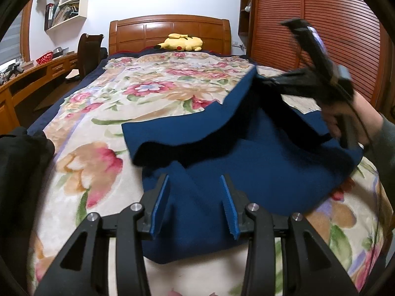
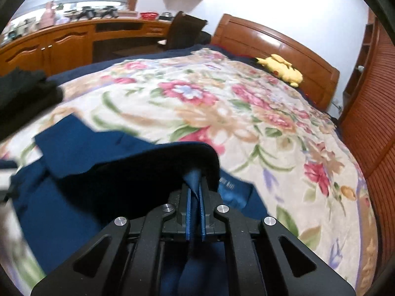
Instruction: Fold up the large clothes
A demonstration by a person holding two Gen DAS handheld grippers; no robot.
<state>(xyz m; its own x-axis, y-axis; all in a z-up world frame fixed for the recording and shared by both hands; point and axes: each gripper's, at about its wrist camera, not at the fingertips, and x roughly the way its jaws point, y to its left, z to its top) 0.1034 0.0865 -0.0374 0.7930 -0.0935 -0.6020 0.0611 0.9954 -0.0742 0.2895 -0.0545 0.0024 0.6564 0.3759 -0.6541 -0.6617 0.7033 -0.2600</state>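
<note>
Floral bedspread point(image 1: 103, 113) is filling the frame's left and centre. Left gripper point(image 1: 195, 207) is standing part open at lower centre, pads straddling navy garment point(image 1: 259, 172), not pinching. Right gripper point(image 2: 195, 204), at right, is clamping a garment edge, lifting it.

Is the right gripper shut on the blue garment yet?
Yes. The right gripper is shut on the blue garment: a pinched fold stands between its pads.

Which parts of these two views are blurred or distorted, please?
Left wrist view: the right gripper and hand are motion-smeared, while the left gripper is sharp. Right wrist view: the blue garment is smeared at lower left. Both fisheye views bend the headboard.
</note>
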